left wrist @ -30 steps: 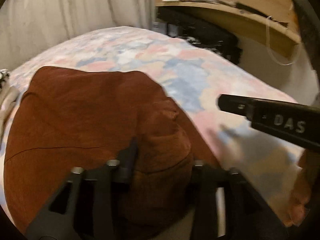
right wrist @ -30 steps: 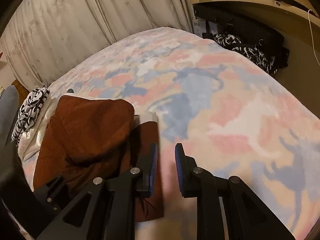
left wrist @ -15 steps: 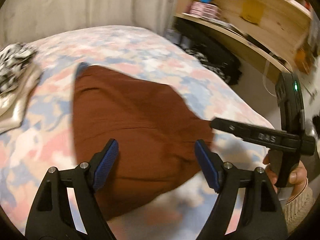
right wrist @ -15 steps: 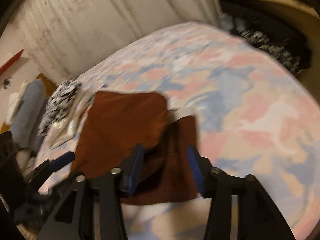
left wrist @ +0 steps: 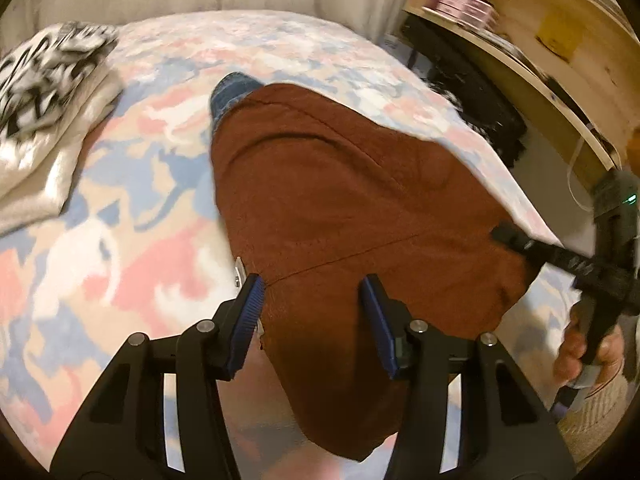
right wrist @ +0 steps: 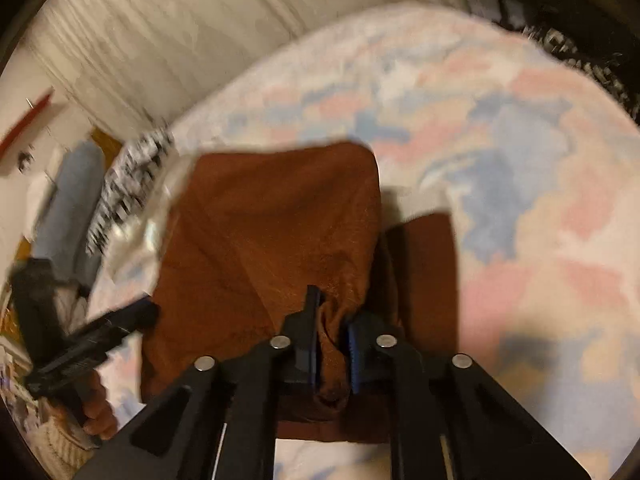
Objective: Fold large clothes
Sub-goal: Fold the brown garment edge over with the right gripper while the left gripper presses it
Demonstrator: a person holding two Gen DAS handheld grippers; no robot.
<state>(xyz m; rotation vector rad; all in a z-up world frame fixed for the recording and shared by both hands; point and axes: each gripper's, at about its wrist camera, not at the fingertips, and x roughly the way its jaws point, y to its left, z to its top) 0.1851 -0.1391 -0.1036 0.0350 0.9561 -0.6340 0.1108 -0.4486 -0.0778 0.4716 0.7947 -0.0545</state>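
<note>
Rust-brown corduroy-like garment (left wrist: 340, 208): uniform colour, no print. Fleecy bed blanket (left wrist: 120, 264): pastel patches, pink, pale blue, cream, peach. Folded black-and-white patterned cloth (left wrist: 44, 76) atop cream folded fabric (left wrist: 48, 160). Small blue denim-like piece (left wrist: 230, 94) at garment's far edge. Both grippers: black frames w/ blue pads (left wrist: 250, 316). Pleated curtain (right wrist: 192, 40): off-white.

A rust-brown garment (left wrist: 340, 200) is being laid folded on the pastel patterned bedspread (left wrist: 120, 240) near its front edge, one corner bunched up, a darker layer showing beneath its right side.
</note>
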